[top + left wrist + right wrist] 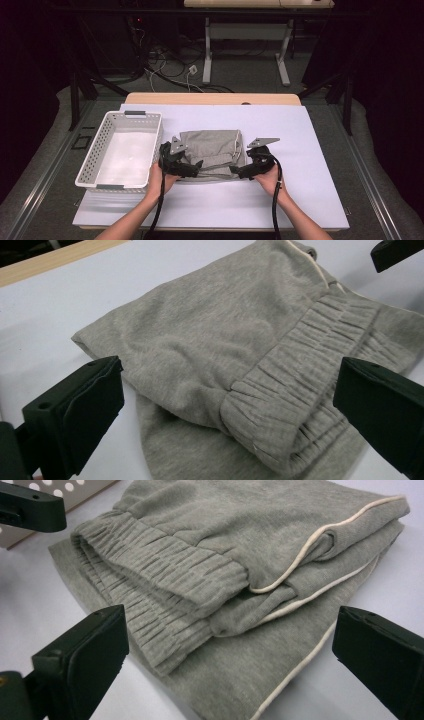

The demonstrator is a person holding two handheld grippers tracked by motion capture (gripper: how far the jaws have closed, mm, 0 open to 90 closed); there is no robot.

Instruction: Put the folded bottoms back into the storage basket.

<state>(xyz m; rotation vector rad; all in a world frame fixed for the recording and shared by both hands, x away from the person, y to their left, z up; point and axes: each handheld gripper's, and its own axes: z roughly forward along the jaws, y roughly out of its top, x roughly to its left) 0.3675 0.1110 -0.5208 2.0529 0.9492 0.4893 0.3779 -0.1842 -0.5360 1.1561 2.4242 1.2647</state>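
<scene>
**Both grippers poised at the near edge of folded grey garment**

At the left of the white table cover [310, 165] stands an empty white perforated basket [95, 150]. Just right of it the left gripper [192, 169] hangs with its jaws spread wide, framing the near-left corner of the folded grey garment [212, 145] and its gathered waistband [300, 385]; nothing is pinched. The garment lies flat at mid-table, between the two grippers. The right gripper [238, 172] also has its jaws spread, facing the near-right corner with its cream piping [320, 532].

The likely trouble: several layers are stacked here, so a jaw could catch only the top ply and the fold would spill open when lifted. Uneven lifting would skew it. The basket's near wall stands close to the left gripper and could snag the cloth or the trailing cable [160, 210].
</scene>
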